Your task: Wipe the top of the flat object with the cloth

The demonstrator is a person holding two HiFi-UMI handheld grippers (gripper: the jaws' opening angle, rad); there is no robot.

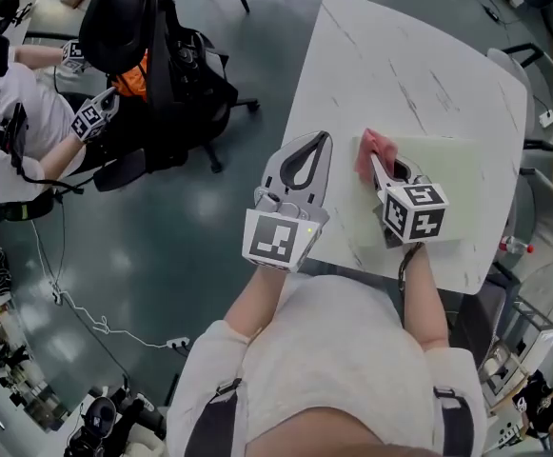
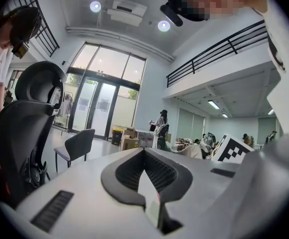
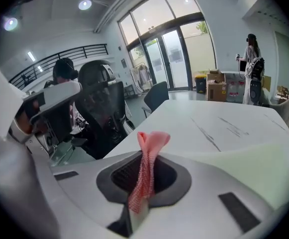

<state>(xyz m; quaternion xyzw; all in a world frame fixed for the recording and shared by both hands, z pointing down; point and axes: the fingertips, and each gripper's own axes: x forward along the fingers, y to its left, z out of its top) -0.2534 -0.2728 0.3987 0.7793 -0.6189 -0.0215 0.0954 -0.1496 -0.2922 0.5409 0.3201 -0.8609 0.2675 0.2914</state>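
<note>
The right gripper (image 1: 373, 163) had its jaws pressed together on a pink mesh cloth (image 1: 368, 149). In the right gripper view (image 3: 145, 158) the cloth (image 3: 152, 141) rose in a narrow pinched strip from between the jaws and flopped over at the top into a small fold. Seen from the head view, the cloth sat at the near-left part of the pale green flat rectangular board (image 1: 447, 174), right at its left edge. Whether the fabric actually touched the surface could not be told. The board lay on the white marble-patterned table (image 1: 400, 65), towards the side nearest the person, and in the right gripper view it (image 3: 268, 168) spread out to the right of the cloth, with the table (image 3: 219, 113) running on beyond it.

The left gripper (image 1: 320, 141) was held over the table's left edge, just beside the right one but apart from the board. In the left gripper view (image 2: 144, 153) its jaws were closed against each other with nothing between them, and it pointed up towards the ceiling lights and tall glass doors rather than at the table.

Off to the left stood a black high-backed office chair (image 1: 128, 27) — beside it sat another person in a white top (image 1: 9, 122).
</note>
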